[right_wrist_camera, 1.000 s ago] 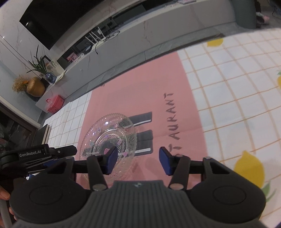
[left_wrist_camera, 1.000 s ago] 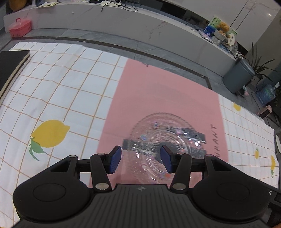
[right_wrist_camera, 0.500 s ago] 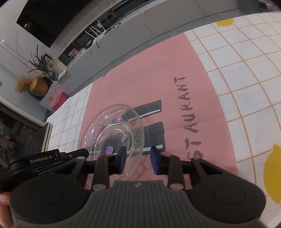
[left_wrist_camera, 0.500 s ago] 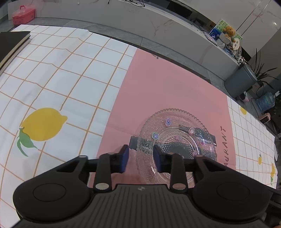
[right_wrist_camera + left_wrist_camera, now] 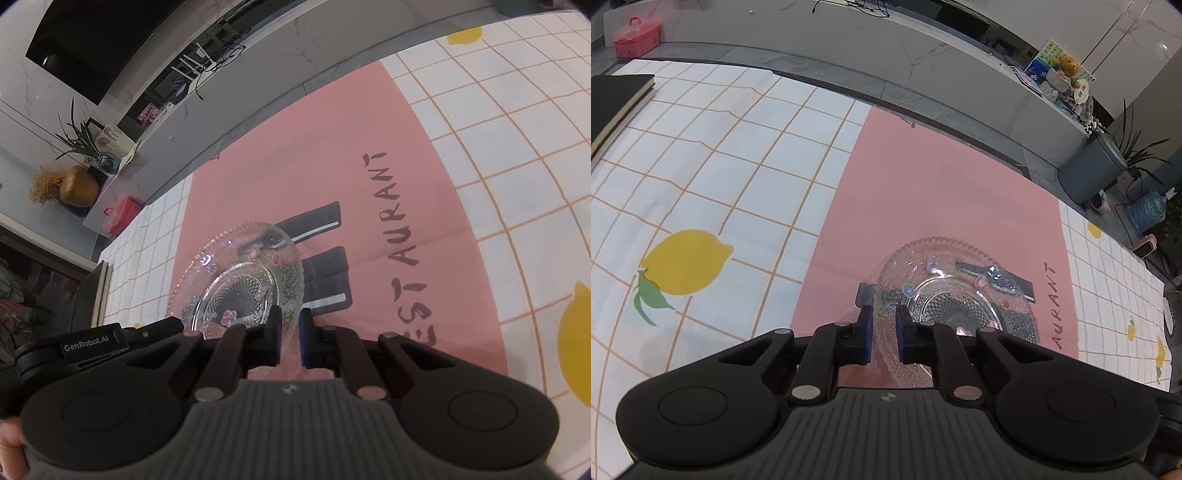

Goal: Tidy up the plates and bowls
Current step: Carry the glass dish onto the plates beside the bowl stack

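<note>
Clear pressed glass, beaded all over and dotted with small coloured flowers: that is the plate seen from the left wrist, lying on the pink placemat that sits over a white checked tablecloth printed with lemons. The left gripper has its blue pads drawn in narrow on the plate's near-left rim, one pad on either side of the glass edge, so it is pinching the rim. The gripper's own black body hides the nearest part of the plate. Dark printed blocks on the mat show through the glass and blur its pattern, and the lettering at the mat's right edge is partly cut off. A dark book or board lies at the far left, only partly in frame.

From the right wrist, the same plate looks tipped, its near side toward the camera. The right gripper closes its pads narrowly on the plate's near-right rim, the glass edge running between them. The word on the mat reads mostly as "RESTAURANT", with the first letter hidden behind the gripper. The other gripper shows at the left, its tips hidden behind this one's body, and the edge of a hand peeks in at the lower left corner
</note>
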`<state>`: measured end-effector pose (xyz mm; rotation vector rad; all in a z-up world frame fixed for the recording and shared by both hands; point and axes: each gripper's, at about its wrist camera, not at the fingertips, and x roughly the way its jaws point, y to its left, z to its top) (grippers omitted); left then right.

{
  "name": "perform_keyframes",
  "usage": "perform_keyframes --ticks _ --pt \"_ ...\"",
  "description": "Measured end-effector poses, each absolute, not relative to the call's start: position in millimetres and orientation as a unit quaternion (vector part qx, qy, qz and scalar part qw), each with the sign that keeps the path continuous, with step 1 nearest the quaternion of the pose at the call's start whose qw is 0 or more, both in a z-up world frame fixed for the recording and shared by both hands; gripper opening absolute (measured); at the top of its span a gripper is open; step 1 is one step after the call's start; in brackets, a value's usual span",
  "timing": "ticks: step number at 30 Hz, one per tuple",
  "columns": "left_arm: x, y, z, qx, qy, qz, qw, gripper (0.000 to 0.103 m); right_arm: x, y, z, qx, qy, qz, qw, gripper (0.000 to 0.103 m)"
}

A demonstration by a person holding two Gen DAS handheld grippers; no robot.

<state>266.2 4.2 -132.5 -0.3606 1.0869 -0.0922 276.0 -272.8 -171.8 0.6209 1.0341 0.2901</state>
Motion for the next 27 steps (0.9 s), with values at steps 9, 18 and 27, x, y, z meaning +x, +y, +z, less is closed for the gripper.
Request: perform_keyframes --ticks 9,18,27 --pt "245 -4 -98 -0.165 0.499 -0.054 0.849 0.013 250 -288 -146 0.309 0.472 0.143 0.813 0.008" --pt "205 -17 -49 -0.161 0.483 -0.059 0.859 0.013 203 -308 -107 0.329 0.447 0.153 0.818 0.008" --pt "153 -37 -22 -0.171 0.473 -0.065 0.862 0.013 147 -338 -85 0.336 0.436 0.159 0.820 0.008"
